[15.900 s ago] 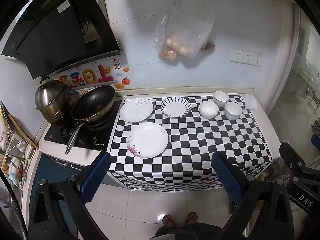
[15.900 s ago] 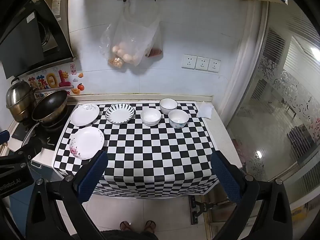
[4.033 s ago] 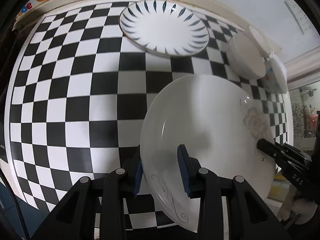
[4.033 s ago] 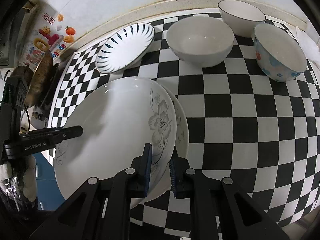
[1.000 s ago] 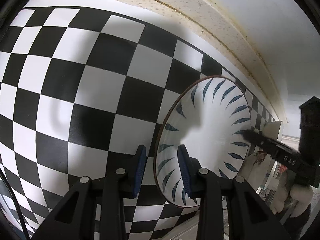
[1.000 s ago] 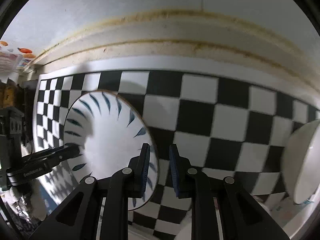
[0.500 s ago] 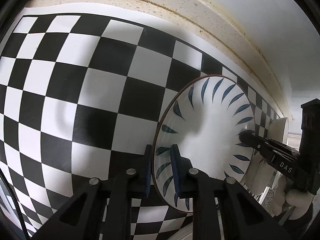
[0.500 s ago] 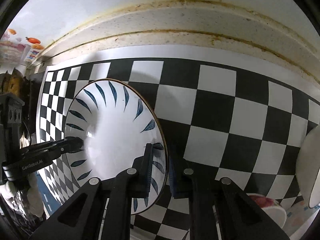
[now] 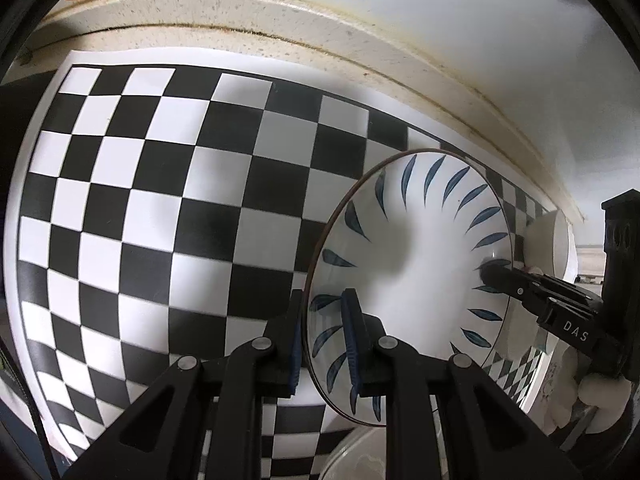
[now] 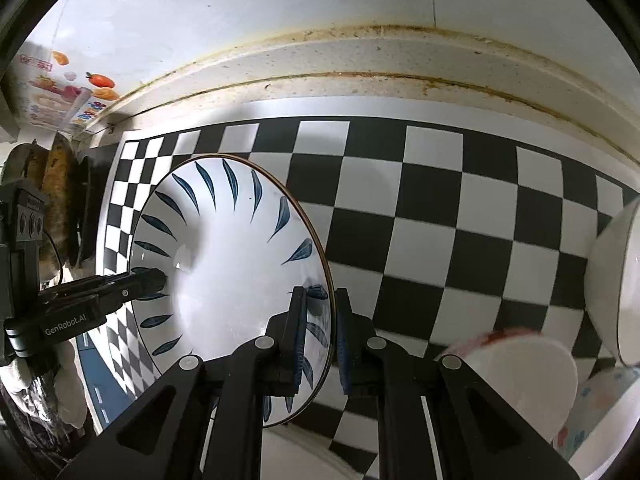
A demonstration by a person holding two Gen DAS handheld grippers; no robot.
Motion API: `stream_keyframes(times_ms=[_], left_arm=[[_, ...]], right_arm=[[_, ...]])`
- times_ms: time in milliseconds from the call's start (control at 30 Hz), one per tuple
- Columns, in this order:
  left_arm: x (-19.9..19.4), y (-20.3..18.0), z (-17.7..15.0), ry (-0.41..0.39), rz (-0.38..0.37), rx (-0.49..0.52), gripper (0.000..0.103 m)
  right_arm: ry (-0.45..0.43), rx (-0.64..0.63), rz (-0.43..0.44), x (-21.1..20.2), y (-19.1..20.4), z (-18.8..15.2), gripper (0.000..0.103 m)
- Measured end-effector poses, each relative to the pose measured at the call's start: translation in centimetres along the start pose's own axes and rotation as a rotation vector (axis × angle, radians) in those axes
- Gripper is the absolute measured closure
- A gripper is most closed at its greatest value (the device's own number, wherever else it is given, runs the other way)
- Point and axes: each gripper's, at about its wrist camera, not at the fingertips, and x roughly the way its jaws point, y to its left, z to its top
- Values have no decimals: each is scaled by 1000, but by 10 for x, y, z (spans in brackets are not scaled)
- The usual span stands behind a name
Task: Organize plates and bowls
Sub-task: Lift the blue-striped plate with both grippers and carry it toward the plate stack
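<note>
A white plate with blue leaf strokes (image 9: pixel 416 264) (image 10: pixel 232 264) hangs tilted above the black-and-white checkered cloth (image 9: pixel 160 200) (image 10: pixel 440 220), near the back wall. My left gripper (image 9: pixel 323 304) is shut on the plate's left rim, one pad above and one below. On the opposite rim my right gripper (image 10: pixel 321 300) is shut the same way. Each view shows the other gripper across the plate: the right gripper (image 9: pixel 496 274) and the left gripper (image 10: pixel 152 280).
White bowls (image 10: pixel 612 280) and a flowered bowl (image 10: pixel 512 368) sit close at the right. White plates (image 9: pixel 360 456) lie below near the front. A wok (image 10: pixel 60 208) stands left of the cloth. The stone ledge (image 10: pixel 360 92) and the wall close off the back.
Both grippers closed onto the plate's rims and rose, lifting the plate off the cloth. More of the cloth and of the bowls now shows around it.
</note>
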Motion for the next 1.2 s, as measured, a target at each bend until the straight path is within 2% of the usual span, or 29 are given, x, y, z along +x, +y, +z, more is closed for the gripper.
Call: stream_keyframes(times_ms=[300, 600, 967, 1200], left_arm=[[-27, -18, -36, -1, 16, 58, 86], [-45, -29, -91, 8, 13, 120, 86], [-38, -49, -155, 56, 12, 200, 86], [-23, -60, -172, 90, 24, 242, 85]], right_arm=[[-19, -2, -1, -34, 13, -40, 88], [-34, 22, -3, -63, 19, -109, 88], [-41, 85, -1, -78, 5, -204, 88], [-50, 142, 14, -73, -14, -244, 88]])
